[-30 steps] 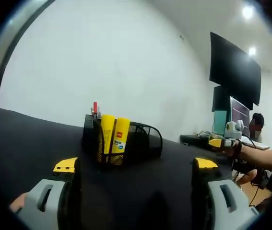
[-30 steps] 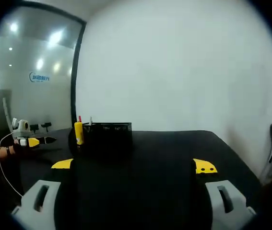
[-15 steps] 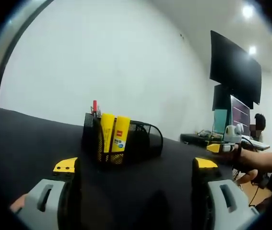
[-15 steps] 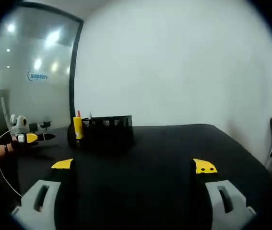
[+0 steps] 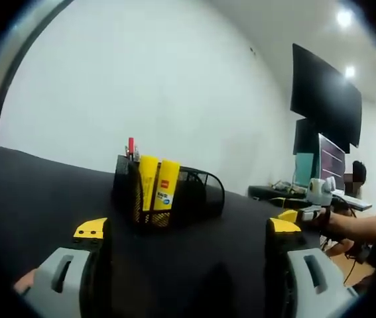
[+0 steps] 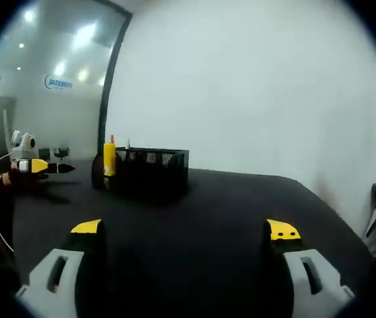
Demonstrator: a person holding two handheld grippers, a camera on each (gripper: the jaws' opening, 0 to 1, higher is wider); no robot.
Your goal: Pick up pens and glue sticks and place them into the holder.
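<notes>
A black mesh holder (image 5: 174,197) stands on the dark table (image 5: 35,192), ahead of my left gripper (image 5: 188,228). Two yellow glue sticks (image 5: 158,184) stand upright in it, with a red-tipped pen (image 5: 131,147) behind them. The left jaws are open with nothing between them. In the right gripper view the holder (image 6: 151,173) sits farther off, a glue stick (image 6: 109,159) at its left end. My right gripper (image 6: 184,229) is open and holds nothing. Each gripper appears in the other's view, held by a hand: the right gripper (image 5: 309,207) and the left gripper (image 6: 36,165).
A white wall rises behind the table. A large dark screen (image 5: 325,98) hangs at the right of the left gripper view, above a desk with a monitor (image 5: 331,159) and a seated person (image 5: 359,173). A glass partition (image 6: 42,86) stands at the left of the right gripper view.
The right gripper has dropped a little and drifted leftward in the left gripper view, and its own view has tilted. Holder, glue sticks and pen stay put; both grippers remain open.
</notes>
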